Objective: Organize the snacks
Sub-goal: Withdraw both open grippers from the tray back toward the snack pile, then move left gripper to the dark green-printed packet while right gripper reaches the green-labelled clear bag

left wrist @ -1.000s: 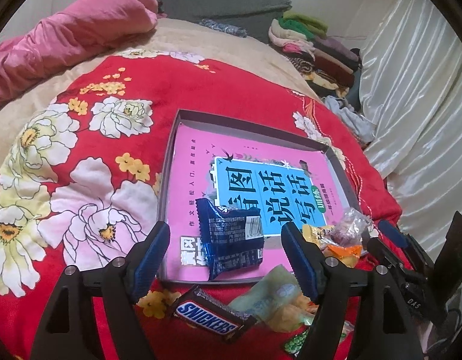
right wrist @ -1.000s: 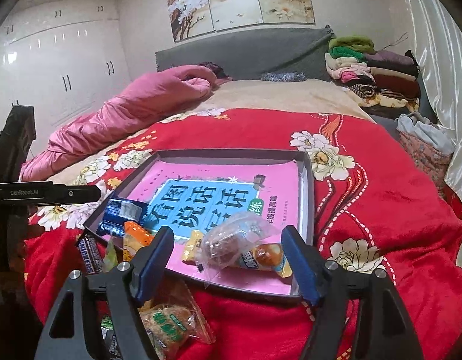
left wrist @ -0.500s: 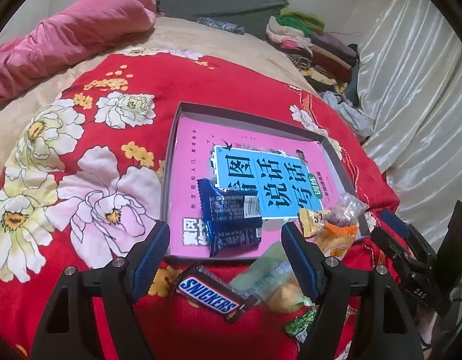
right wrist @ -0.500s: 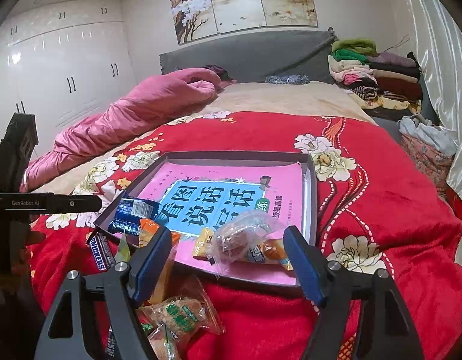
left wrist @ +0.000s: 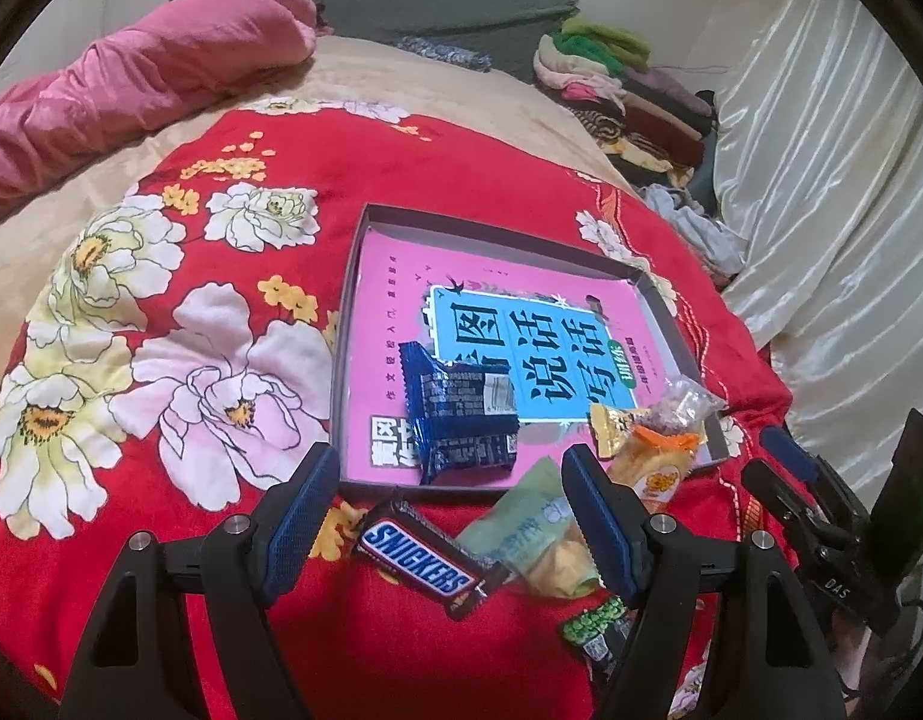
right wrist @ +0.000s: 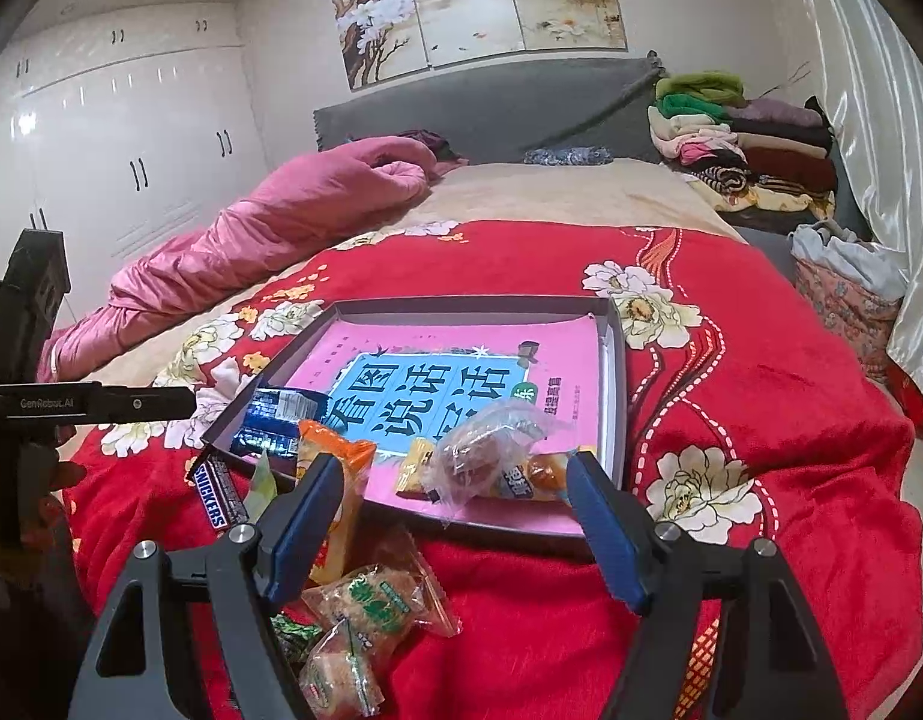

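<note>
My left gripper (left wrist: 449, 504) hangs released above a Snickers bar (left wrist: 424, 558) on the red floral blanket (left wrist: 161, 360). My right gripper (right wrist: 455, 501) is also unclenched, empty. Beyond them, a shallow grey tray (right wrist: 614, 372) holds a pink book (left wrist: 401, 312), a blue wrapper (left wrist: 458, 414) and a clear bag (right wrist: 491, 444).

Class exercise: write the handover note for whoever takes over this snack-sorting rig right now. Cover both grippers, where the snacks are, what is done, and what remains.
Left gripper: open, empty, above the Snickers bar.
Right gripper: open, empty, near the tray's front edge.
Done: blue wafer packs and clear-wrapped pastry lie in the tray.
Left: Snickers bar, pale green packet, orange packet leaning over the tray rim, and green-label biscuit packs are on the red blanket.
</note>
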